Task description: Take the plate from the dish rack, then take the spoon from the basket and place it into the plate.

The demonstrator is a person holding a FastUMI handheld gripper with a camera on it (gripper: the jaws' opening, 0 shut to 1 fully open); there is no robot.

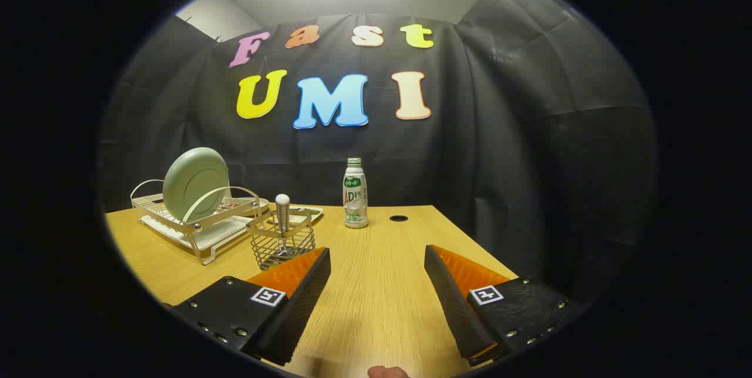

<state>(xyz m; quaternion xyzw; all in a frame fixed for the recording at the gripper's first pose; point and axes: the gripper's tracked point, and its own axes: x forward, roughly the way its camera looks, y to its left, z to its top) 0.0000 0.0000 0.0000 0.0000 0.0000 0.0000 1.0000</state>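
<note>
**Tool released above the wooden surface**

My tool (377,284) hangs spread wide, grasping nothing. The light wooden surface (376,307) has a round cable hole (398,218) at its far edge. Far left, the plate (195,183) stands upright in the dish rack (197,228); right of it, the spoon (282,213) stands in the wire basket (282,244). A bottle (355,193) stands centre-far, label unreadable.
</note>
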